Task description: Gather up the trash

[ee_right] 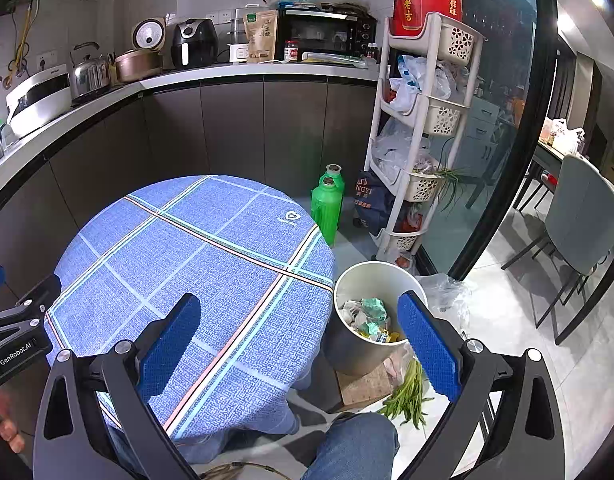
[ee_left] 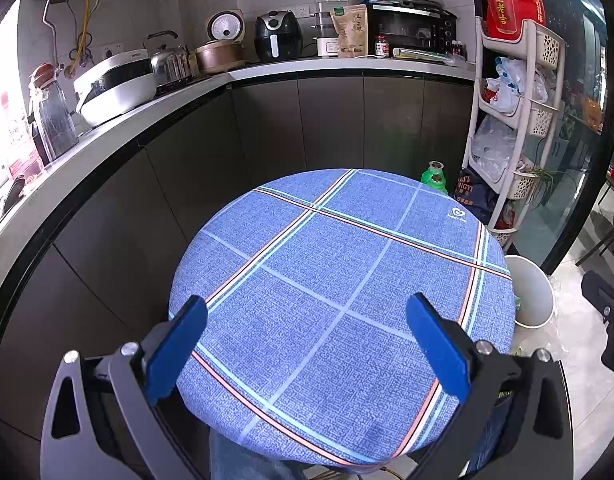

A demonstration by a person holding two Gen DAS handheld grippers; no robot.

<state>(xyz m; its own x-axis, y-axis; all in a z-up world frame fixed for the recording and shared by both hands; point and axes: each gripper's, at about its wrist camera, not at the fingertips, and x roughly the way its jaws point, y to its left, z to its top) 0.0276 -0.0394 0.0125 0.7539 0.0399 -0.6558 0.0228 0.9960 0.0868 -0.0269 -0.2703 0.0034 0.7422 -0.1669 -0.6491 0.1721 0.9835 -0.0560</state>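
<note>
A round table with a blue plaid cloth (ee_left: pixel 339 280) fills the middle of the left wrist view and shows bare in the right wrist view (ee_right: pixel 195 256). A white trash bin (ee_right: pixel 347 352) stands on the floor at the table's right edge, holding crumpled paper and wrappers (ee_right: pixel 369 316); its rim shows in the left wrist view (ee_left: pixel 535 296). My left gripper (ee_left: pixel 307 310) is open and empty above the table's near side. My right gripper (ee_right: pixel 299 308) is open and empty, spanning the table's right edge and the bin.
Green vegetable stalks (ee_right: pixel 407 396) and a wooden board (ee_right: pixel 363 384) lie on the floor by the bin. Green thermos bottles (ee_right: pixel 327 204) and a white basket rack (ee_right: pixel 423 120) stand behind. Counters with appliances (ee_left: pixel 267 40) run along the back and left. A chair (ee_right: pixel 579 220) stands at right.
</note>
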